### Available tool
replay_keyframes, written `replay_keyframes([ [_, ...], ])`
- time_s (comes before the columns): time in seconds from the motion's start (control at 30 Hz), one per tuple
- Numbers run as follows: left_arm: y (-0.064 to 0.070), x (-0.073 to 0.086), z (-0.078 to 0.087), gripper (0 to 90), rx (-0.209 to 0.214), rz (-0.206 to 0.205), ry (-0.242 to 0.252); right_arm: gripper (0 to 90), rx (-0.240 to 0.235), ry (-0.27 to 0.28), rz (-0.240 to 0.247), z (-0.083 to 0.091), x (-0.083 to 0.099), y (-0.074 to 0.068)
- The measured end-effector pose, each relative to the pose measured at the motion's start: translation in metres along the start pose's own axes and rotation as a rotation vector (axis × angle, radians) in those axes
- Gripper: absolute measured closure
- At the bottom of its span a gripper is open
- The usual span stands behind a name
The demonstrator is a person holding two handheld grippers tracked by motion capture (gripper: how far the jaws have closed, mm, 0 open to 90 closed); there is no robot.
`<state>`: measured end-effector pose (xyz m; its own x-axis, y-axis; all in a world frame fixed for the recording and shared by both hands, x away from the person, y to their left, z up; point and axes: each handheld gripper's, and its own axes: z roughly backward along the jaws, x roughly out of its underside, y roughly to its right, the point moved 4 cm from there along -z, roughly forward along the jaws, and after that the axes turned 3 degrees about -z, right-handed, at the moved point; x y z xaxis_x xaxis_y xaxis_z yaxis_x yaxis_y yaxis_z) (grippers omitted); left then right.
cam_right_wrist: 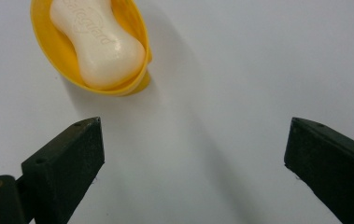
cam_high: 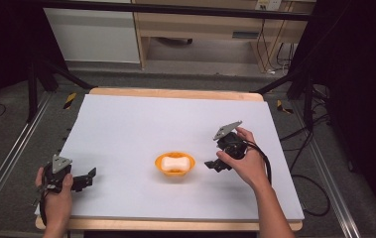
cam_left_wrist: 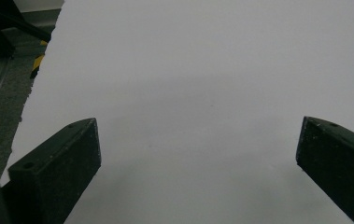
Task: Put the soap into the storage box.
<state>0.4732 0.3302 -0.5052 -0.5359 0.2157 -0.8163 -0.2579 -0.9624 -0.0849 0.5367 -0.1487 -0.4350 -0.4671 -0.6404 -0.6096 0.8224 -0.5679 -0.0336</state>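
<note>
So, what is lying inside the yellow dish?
A white bar of soap lies inside the yellow soap dish, with raised lettering on top. The floor of the dish beneath the bar is covered.

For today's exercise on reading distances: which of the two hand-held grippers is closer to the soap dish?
The right hand-held gripper. It sits just beside the yellow soap dish holding the white soap, while the left hand-held gripper waits near the table's left edge.

A: Worktop point(cam_high: 126, 124)?
B: Wood board, light edge showing along top and bottom of frame, covered by a white sheet point(cam_high: 185, 119).
A: What's on it?
B: Yellow dish point(cam_high: 174, 171), just below frame centre, sitting flat on the sheet. White soap bar point(cam_high: 175, 162) inside it.
</note>
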Motion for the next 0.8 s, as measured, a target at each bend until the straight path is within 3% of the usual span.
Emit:
replay_keyframes([
  [0.33, 0.0, 0.0, 0.0, 0.0, -0.002, -0.006, 0.002, 5.5, 0.026, 0.01, -0.031, 0.007, 0.018, 0.007],
  [0.43, 0.0, 0.0, 0.0, 0.0, -0.001, -0.006, 0.001, 5.2, 0.014, 0.016, -0.019, 0.009, 0.024, 0.008],
  [0.6, 0.0, 0.0, 0.0, 0.0, -0.003, -0.005, 0.003, 5.3, 0.015, 0.018, -0.053, 0.011, 0.036, 0.01],
  [0.8, 0.001, 0.0, 0.0, 0.0, -0.01, -0.012, 0.0, 5.3, 0.021, 0.012, -0.058, 0.015, 0.048, 0.012],
])
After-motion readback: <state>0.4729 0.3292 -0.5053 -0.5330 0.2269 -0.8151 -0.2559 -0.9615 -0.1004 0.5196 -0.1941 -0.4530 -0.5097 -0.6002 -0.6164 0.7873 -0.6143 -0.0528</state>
